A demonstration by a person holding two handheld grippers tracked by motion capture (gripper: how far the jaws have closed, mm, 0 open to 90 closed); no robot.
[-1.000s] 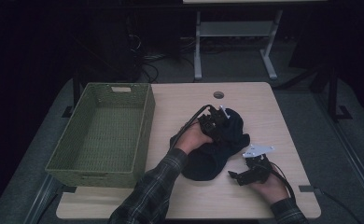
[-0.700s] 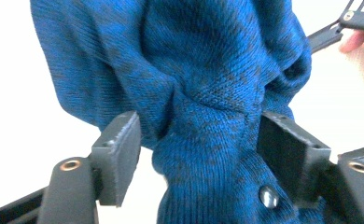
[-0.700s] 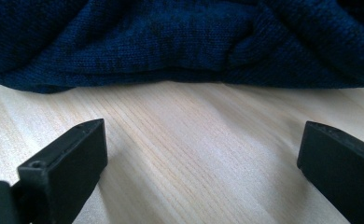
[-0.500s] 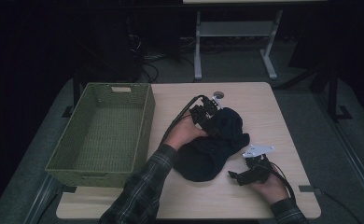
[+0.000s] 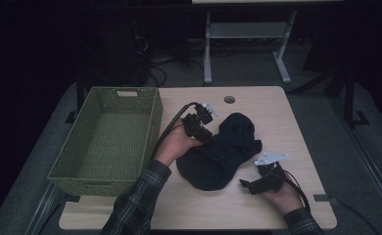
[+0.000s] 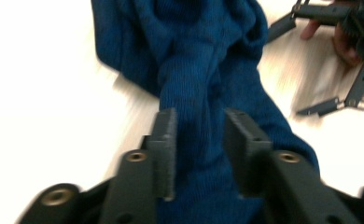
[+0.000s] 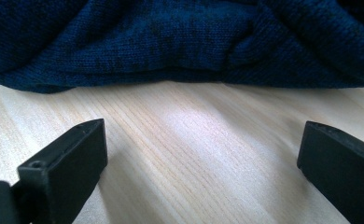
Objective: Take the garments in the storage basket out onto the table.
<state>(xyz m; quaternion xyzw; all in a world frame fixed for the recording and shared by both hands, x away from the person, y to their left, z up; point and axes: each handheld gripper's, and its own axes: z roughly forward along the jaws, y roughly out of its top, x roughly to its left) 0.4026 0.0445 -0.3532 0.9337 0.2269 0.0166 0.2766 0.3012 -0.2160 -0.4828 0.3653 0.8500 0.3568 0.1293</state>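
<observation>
A dark blue knitted cloth (image 5: 223,152) lies crumpled in the middle of the wooden table (image 5: 287,112). My left gripper (image 5: 199,125) is at the cloth's left edge. Its jaws have just been closing, and in the left gripper view (image 6: 199,126) they pinch a raised fold of the cloth (image 6: 199,56). My right gripper (image 5: 250,185) rests on the table just short of the cloth's near right edge. In the right gripper view it (image 7: 203,135) stands wide open over bare wood, with the cloth's hem (image 7: 180,37) ahead of it.
A green woven basket (image 5: 152,127), with nothing in it, stands along the table's left side, close to my left hand. A round cable hole (image 5: 229,99) sits near the far edge. Beyond the table is a dark floor with a white desk frame (image 5: 248,34).
My left hand has moved left toward the basket and its jaws have closed on a fold of the cloth, drawing that edge with it. The right hand has kept still.
</observation>
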